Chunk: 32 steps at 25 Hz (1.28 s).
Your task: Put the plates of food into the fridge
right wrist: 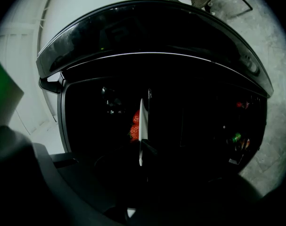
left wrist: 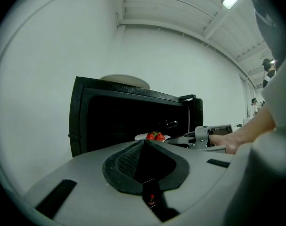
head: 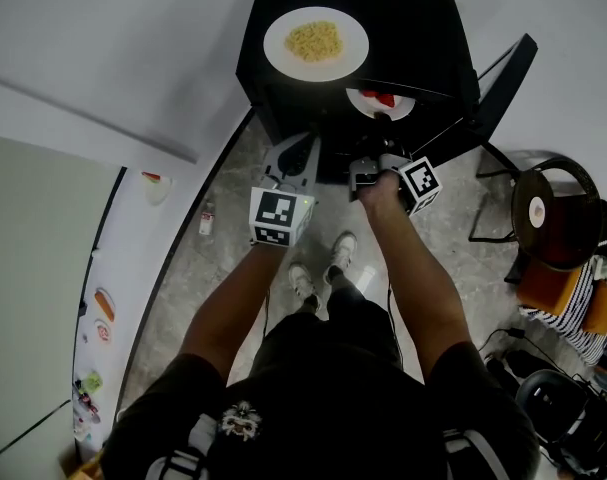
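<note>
A black mini fridge [head: 428,28] stands open, its door [head: 505,86] swung to the right. On its top rests a white plate of pasta [head: 316,44], which shows edge-on [left wrist: 125,81] in the left gripper view. My right gripper [head: 382,126] is shut on the rim of a white plate of strawberries [head: 380,102] and holds it at the fridge's dark opening. In the right gripper view the plate [right wrist: 142,126] stands edge-on between the jaws, with the strawberries [right wrist: 134,124] on its left. My left gripper [head: 294,156] is shut and empty, left of the opening; beyond its jaws [left wrist: 143,144] show the strawberries [left wrist: 155,136].
A dark round stool [head: 553,206] stands at the right, with striped cloth [head: 583,318] beside it. A small bottle [head: 207,219] lies on the floor by a white cabinet [head: 133,258] at the left. The person's feet [head: 323,266] are just before the fridge.
</note>
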### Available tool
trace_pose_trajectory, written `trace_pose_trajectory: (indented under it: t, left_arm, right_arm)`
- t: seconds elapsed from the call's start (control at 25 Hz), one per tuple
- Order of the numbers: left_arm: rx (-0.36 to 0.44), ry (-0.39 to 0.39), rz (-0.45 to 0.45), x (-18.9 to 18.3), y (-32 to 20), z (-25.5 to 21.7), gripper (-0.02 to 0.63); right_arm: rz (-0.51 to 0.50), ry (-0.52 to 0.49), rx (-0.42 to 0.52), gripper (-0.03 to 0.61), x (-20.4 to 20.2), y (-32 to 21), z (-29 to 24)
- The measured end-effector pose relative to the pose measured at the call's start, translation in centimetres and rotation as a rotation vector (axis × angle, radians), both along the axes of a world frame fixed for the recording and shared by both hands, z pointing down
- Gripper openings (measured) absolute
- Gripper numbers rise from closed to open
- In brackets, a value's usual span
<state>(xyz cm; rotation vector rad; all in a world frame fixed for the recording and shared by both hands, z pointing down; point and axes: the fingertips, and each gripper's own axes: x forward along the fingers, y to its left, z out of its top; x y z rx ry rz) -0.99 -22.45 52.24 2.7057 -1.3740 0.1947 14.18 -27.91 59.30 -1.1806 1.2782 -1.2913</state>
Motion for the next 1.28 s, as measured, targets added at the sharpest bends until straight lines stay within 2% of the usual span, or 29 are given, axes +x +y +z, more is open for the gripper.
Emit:
trace_pose_trajectory:
  t: [0.32, 0.36, 0.4, 0.52, 0.68, 0.84, 0.96, 1.08, 1.16, 1.28]
  left_arm:
    - [0.004, 0.009, 0.001, 0.2, 0.1, -0.4, 0.023]
    - [0.002, 0.009, 0.0, 0.1, 0.1, -0.3, 0.023]
    - [0.0, 0.01, -0.001, 0.0, 0.1, -0.3, 0.023]
    - [-0.015, 0.022, -0.012, -0.5, 0.5, -0.3, 0.023]
    - [-0.051, 0.096, -0.071, -2.4, 1.1, -1.0, 0.023]
    - [-0.009, 0.085, -0.059, -3.2, 2.4, -3.3, 0.023]
    - [0.056, 0.069, -0.009, -2.7, 4.0, -6.0, 0.023]
    - [0.113, 0.029, 0.043, -2.2, 5.9, -8.0, 0.023]
    - [0.123, 0.027, 0.046, -2.4, 6.9, -9.0, 0.023]
    - [0.124, 0.059, 0.034, -2.9, 8.0, -10.3, 0.023]
  right_arm:
    - [0.007, 0.017, -0.001, 0.034, 0.0, -0.2, -0.2]
    - [0.007, 0.02, -0.002, 0.06, 0.0, -0.1, -0.1]
    - [0.006, 0.027, -0.002, 0.126, 0.0, 0.2, -0.1]
    - [-0.018, 0.105, 0.012, 0.163, 0.0, 1.7, -0.7]
    - [-0.075, 0.265, 0.08, 0.164, -0.6, 4.5, -3.6]
    - [-0.127, 0.429, 0.205, 0.164, -2.6, 6.9, -9.6]
    - [-0.17, 0.65, 0.323, 0.161, -4.6, 8.9, -14.1]
    - [-0.199, 0.904, 0.439, 0.12, -6.9, 11.2, -17.4]
    - [-0.202, 1.034, 0.434, 0.095, -7.5, 12.6, -18.2]
    - [-0.197, 1.158, 0.361, 0.043, -7.4, 14.3, -18.5]
